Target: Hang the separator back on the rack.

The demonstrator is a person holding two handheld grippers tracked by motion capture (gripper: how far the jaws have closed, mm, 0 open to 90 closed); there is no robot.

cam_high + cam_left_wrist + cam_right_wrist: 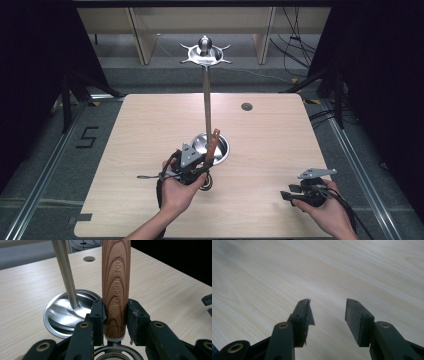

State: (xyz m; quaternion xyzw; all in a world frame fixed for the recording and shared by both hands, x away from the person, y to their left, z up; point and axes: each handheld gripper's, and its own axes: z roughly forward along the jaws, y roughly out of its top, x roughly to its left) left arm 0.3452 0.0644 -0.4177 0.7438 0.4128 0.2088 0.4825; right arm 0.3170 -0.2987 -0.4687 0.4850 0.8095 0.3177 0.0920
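Left hand-held gripper [200, 167] clamped on wooden handle [115, 287] of kitchen tool, handle upright between pads, just beside steel stand base [220, 147] mid-counter. Stand pole [206, 102] rises from base, hook ring [206, 54] on top. Right hand-held gripper [291, 196] near counter [270, 145] front right corner, jaws apart, nothing between them.

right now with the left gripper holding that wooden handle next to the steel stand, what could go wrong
The left gripper clamps the wooden handle near its lower end, so the long upper part could lever and tilt in the pads. The handle is close beside the stand's pole; a sideways move might knock it. The right gripper is open over bare table, too far to steady anything.
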